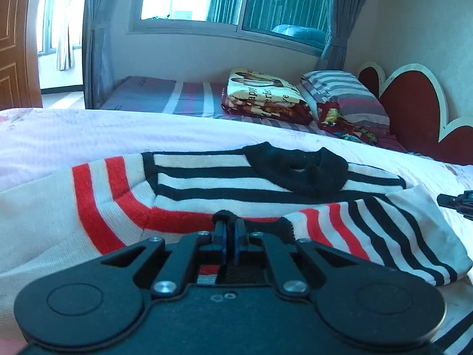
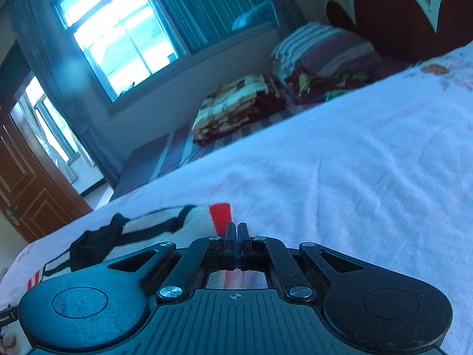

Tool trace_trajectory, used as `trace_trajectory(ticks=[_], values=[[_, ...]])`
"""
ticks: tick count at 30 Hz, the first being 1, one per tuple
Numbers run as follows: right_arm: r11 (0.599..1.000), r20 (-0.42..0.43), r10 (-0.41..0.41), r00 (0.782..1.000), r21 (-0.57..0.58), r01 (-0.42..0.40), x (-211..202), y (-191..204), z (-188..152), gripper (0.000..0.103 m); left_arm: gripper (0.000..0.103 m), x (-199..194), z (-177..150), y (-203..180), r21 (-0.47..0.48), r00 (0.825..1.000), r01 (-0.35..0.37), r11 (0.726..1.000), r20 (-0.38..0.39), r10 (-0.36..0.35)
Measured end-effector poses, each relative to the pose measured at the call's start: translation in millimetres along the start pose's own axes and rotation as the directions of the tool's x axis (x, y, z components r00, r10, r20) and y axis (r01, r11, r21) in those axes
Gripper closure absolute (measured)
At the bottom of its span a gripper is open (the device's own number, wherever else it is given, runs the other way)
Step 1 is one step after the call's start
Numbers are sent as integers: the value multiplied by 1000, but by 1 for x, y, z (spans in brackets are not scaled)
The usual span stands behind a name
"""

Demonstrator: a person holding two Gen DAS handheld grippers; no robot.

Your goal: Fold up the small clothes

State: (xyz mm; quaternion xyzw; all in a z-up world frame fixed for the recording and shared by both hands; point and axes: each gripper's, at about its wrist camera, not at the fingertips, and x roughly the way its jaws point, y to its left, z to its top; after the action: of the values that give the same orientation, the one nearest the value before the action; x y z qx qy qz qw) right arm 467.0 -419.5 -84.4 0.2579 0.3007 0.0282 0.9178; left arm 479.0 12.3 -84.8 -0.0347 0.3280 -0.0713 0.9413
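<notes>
A small white sweater (image 1: pixel 207 177) with black and red stripes and a black collar (image 1: pixel 298 171) lies spread on the pale bedsheet (image 1: pixel 88 130). My left gripper (image 1: pixel 230 222) is low over its near edge, jaws pressed together on a pinch of dark knit, with striped fabric showing under the fingers. In the left wrist view the right gripper (image 1: pixel 455 204) pokes in at the sweater's right side. In the right wrist view that gripper (image 2: pixel 238 227) is shut, with a red-striped piece of the sweater (image 2: pixel 220 216) at its tips and fabric under the jaws. The rest of the sweater (image 2: pixel 153 222) lies to the left.
Beyond the sheet, a second bed carries a folded printed blanket (image 1: pixel 263 94) and a striped pillow (image 1: pixel 346 97). A red heart-shaped headboard (image 1: pixel 414 109) stands at right, a window above, a wooden door (image 1: pixel 14 44) at far left. Bare bedsheet (image 2: pixel 354 177) stretches right of the sweater.
</notes>
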Motion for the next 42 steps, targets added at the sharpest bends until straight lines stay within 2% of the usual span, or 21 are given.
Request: trace_trajectory(ticks=[3, 6, 10, 13, 14, 15, 16, 19, 21, 23, 25, 26, 27, 28, 29, 30, 32, 35, 38, 41, 42], values=[[999, -35, 39, 999, -1, -39, 4, -1, -2, 103, 98, 10, -4, -2, 24, 999, -16, 1000, -40, 17], [999, -17, 36, 999, 15, -35, 4, 3, 1, 93, 93, 9, -3, -1, 19, 999, -19, 1000, -42, 20], [996, 21, 50, 999, 72, -51, 11, -4, 10, 53, 86, 8, -2, -1, 15, 999, -24, 1000, -43, 24], [992, -9, 105, 994, 71, -104, 18, -1, 14, 54, 87, 9, -3, -3, 19, 999, -25, 1000, -47, 25], [994, -39, 97, 995, 53, -95, 25, 2, 13, 60, 89, 10, -3, -2, 11, 999, -20, 1000, -48, 20], [995, -60, 92, 994, 32, -90, 31, 5, 12, 73, 98, 10, -3, -2, 0, 999, -10, 1000, -47, 10], [995, -75, 99, 992, 14, -98, 35, 7, 11, 91, 98, 10, -3, -2, -9, 999, -1, 1000, -42, 0], [993, -34, 71, 997, -97, -74, 31, 21, 8, 93, 99, -4, -6, -6, -10, 999, -27, 1000, 42, 27], [990, -13, 48, 999, -135, -49, 30, 24, 5, 93, 99, -9, -9, -7, -4, 996, -64, 998, 63, 64], [989, -60, 6, 998, -150, -15, 45, 21, -3, 93, 99, 2, -14, -6, 4, 997, -73, 997, 2, 73], [988, -63, 3, 998, -153, -13, 47, 22, -3, 88, 98, 4, -12, -10, 49, 997, -82, 995, -4, 83], [988, -72, -6, 997, -156, -5, 47, 24, -3, 71, 91, 4, -9, -12, 68, 995, -96, 993, -9, 97], [987, -63, -32, 997, -162, 21, 43, 26, -2, 61, 73, 2, -8, -12, 72, 992, -123, 990, -4, 123], [983, -31, -57, 998, -177, 51, 35, 29, -3, 54, 62, -2, -7, -12, 68, 987, -161, 985, 8, 161], [979, 7, -46, 999, -198, 47, 22, 31, -4, 54, 50, -11, -7, -11, 58, 980, -195, 979, 44, 192], [978, 11, -9, 1000, -209, 11, 10, 33, -5, 54, 50, -20, -8, -12, 53, 975, -211, 976, 84, 206], [975, -15, 48, 999, -218, -50, -7, 40, -13, 56, 52, -29, -7, -22, 52, 981, -175, 983, 92, 170], [947, -57, 41, 998, -317, -57, -18, 63, -37, 101, 51, -29, -10, -66, 146, 995, -74, 987, 79, 63], [920, -81, -29, 996, -393, -5, -17, 74, -62, 103, 49, -17, -18, -109, 255, 999, -25, 966, 49, 13], [918, -77, -64, 995, -396, 29, -24, 68, -76, 103, 49, 1, -28, -111, 236, 999, -9, 972, -36, 18], [914, -80, -68, 994, -404, 30, -27, 67, -78, 103, 49, -1, -32, -110, 249, 1000, -7, 969, -19, 13]])
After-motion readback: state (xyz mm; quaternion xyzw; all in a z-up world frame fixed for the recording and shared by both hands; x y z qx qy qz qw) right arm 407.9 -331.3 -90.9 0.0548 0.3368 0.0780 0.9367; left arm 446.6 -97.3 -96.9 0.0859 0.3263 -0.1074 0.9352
